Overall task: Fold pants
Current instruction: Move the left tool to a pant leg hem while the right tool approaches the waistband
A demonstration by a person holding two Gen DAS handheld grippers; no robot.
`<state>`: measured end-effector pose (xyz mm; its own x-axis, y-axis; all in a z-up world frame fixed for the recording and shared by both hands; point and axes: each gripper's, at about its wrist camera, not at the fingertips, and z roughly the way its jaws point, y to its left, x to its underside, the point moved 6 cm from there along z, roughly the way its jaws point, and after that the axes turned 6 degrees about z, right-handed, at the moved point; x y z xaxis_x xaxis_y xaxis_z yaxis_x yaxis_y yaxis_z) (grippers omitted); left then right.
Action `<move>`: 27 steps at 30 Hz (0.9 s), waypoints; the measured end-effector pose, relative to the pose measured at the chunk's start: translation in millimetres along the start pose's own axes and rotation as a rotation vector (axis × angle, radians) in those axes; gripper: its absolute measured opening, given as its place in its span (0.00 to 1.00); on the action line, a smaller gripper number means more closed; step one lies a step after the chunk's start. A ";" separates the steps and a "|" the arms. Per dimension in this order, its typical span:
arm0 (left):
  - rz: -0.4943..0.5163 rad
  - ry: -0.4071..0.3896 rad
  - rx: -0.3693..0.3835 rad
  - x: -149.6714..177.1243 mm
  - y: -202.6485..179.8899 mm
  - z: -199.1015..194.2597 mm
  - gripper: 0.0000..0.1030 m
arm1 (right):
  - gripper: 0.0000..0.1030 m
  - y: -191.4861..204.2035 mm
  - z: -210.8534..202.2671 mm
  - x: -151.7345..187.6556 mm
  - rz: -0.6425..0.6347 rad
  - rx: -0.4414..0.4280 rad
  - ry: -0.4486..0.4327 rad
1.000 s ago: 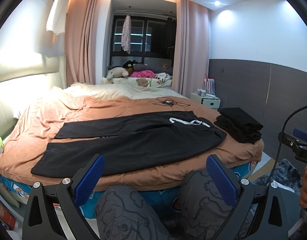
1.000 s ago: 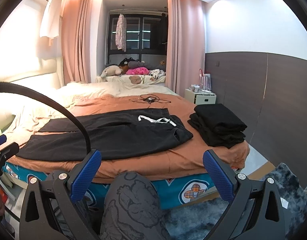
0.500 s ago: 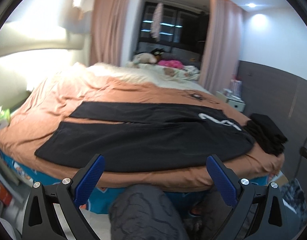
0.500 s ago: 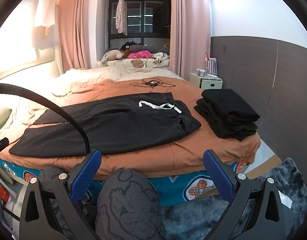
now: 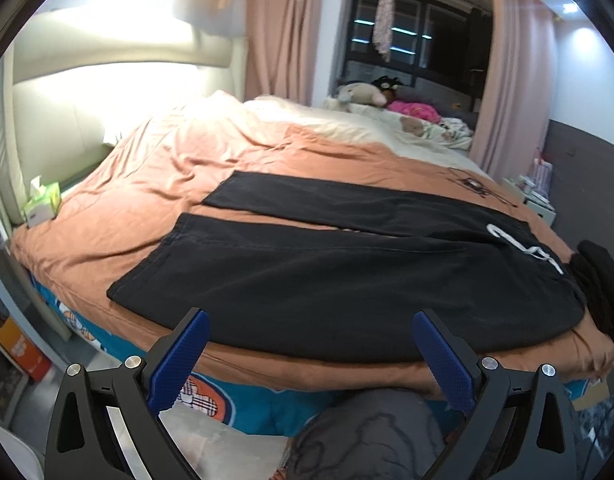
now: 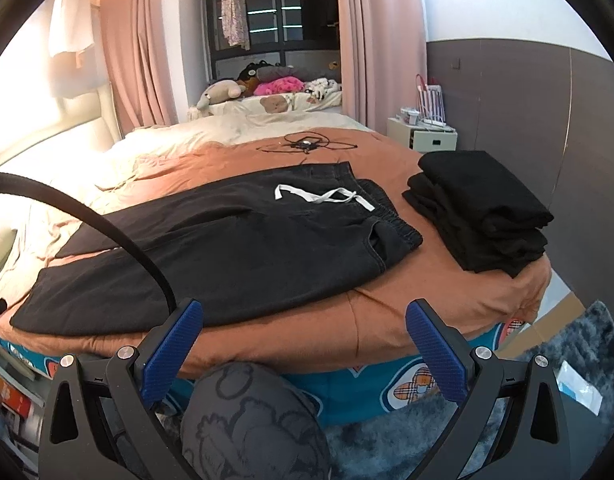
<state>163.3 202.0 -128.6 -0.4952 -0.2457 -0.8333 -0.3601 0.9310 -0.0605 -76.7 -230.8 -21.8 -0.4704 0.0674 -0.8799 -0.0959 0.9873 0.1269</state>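
Observation:
Black pants [image 5: 327,280] lie flat on the orange bedspread, legs spread toward the left, waistband with a white drawstring [image 6: 323,196] at the right. My left gripper [image 5: 309,354] hangs open just short of the bed's near edge, in front of the near leg. My right gripper [image 6: 303,342] is open too, short of the bed edge near the waistband [image 6: 391,224]. Neither touches the cloth. Nothing sits between either pair of blue fingers.
A stack of folded black clothes [image 6: 479,216] sits on the bed's right corner. A cable and a small device [image 6: 305,145] lie further back. A tissue box [image 5: 43,202] stands at the left. The person's knee [image 6: 251,420] is below; a grey rug [image 6: 547,360] covers the floor.
Both grippers moved closer to the bed and higher over its edge. The left one swung toward the leg ends. Both stayed open.

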 end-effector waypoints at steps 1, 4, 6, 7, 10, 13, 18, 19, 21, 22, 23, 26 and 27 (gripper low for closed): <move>-0.015 0.009 -0.008 0.5 6.2 4.8 0.99 | 0.99 -2.1 4.1 -2.7 0.007 0.001 0.007; -0.038 0.035 -0.037 3.5 19.2 14.6 0.99 | 0.99 -6.5 14.1 -7.6 0.028 0.001 0.022; -0.058 0.056 -0.052 5.9 28.7 23.0 0.95 | 0.99 -11.2 21.6 -10.3 0.046 0.000 0.034; -0.078 0.072 -0.063 8.4 36.1 27.4 0.95 | 0.99 -12.2 24.4 -11.5 0.054 0.000 0.039; -0.131 0.097 -0.078 13.8 54.5 37.4 0.92 | 0.99 -15.1 35.2 -14.3 0.082 -0.012 0.060; -0.203 0.122 -0.083 21.0 73.0 47.3 0.90 | 0.99 -19.8 48.6 -18.0 0.102 -0.012 0.084; -0.311 0.156 -0.079 34.2 93.7 60.0 0.83 | 0.95 -28.6 71.4 -17.4 0.132 -0.016 0.134; -0.340 0.164 -0.068 37.7 98.0 63.8 0.83 | 0.94 -29.2 76.6 -18.1 0.142 -0.017 0.144; -0.389 0.161 -0.046 41.7 103.6 67.2 0.81 | 0.85 -32.0 87.9 -15.8 0.174 -0.042 0.169; -0.409 0.158 -0.027 42.7 104.8 68.7 0.81 | 0.83 -32.6 92.7 -14.3 0.185 -0.051 0.183; -0.431 0.161 -0.007 43.9 106.3 71.5 0.81 | 0.80 -34.7 97.0 -12.2 0.194 -0.056 0.196; -0.497 0.177 0.036 48.9 112.4 82.6 0.81 | 0.75 -41.9 110.1 -9.6 0.226 -0.058 0.225; -0.520 0.180 0.049 50.1 114.6 87.1 0.81 | 0.74 -43.5 114.0 -9.6 0.235 -0.058 0.235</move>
<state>166.1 319.9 -225.1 -0.3906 -0.7147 -0.5802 -0.5584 0.6850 -0.4680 31.9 -257.9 -71.1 -0.6744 0.2503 -0.6946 -0.0077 0.9383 0.3456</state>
